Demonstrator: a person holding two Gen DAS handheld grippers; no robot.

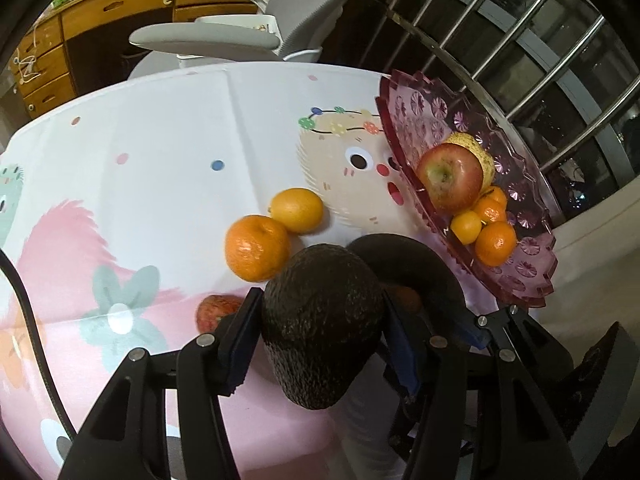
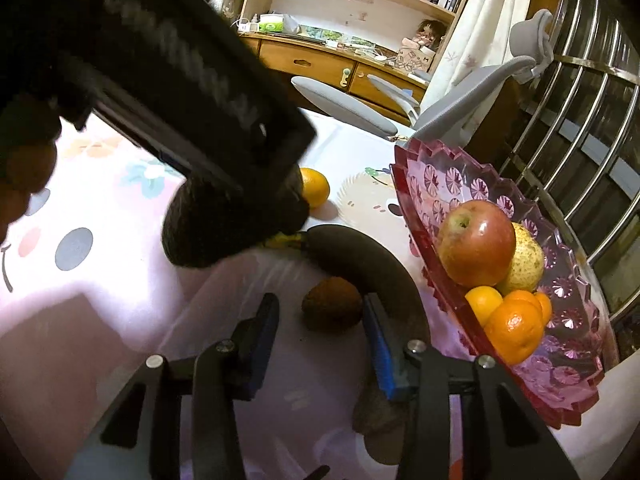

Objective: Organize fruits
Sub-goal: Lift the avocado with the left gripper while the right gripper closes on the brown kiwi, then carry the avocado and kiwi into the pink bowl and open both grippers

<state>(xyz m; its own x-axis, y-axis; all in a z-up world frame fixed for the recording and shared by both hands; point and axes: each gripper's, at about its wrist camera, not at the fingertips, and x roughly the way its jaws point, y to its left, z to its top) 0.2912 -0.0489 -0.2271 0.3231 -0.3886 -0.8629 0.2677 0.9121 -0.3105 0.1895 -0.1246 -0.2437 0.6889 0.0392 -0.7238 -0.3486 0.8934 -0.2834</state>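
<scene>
My left gripper (image 1: 320,312) is shut on a dark avocado (image 1: 322,320) and holds it above the table; it also shows in the right wrist view (image 2: 208,232). A pink glass fruit plate (image 1: 516,208) at the right holds a red apple (image 1: 450,178), a yellow pear and small oranges. An orange (image 1: 256,248), a lemon-like citrus (image 1: 297,210) and a red apple (image 1: 216,312) lie on the cloth. My right gripper (image 2: 320,320) is open, just short of a brown kiwi (image 2: 332,304) beside a blackened banana (image 2: 360,260). The plate (image 2: 568,360) is right of it.
The table carries a white and pink cartoon cloth (image 1: 140,184). A grey office chair (image 1: 224,36) stands beyond the far edge. Metal window bars (image 1: 540,52) run behind the plate. Wooden drawers and shelves (image 2: 340,64) line the back wall.
</scene>
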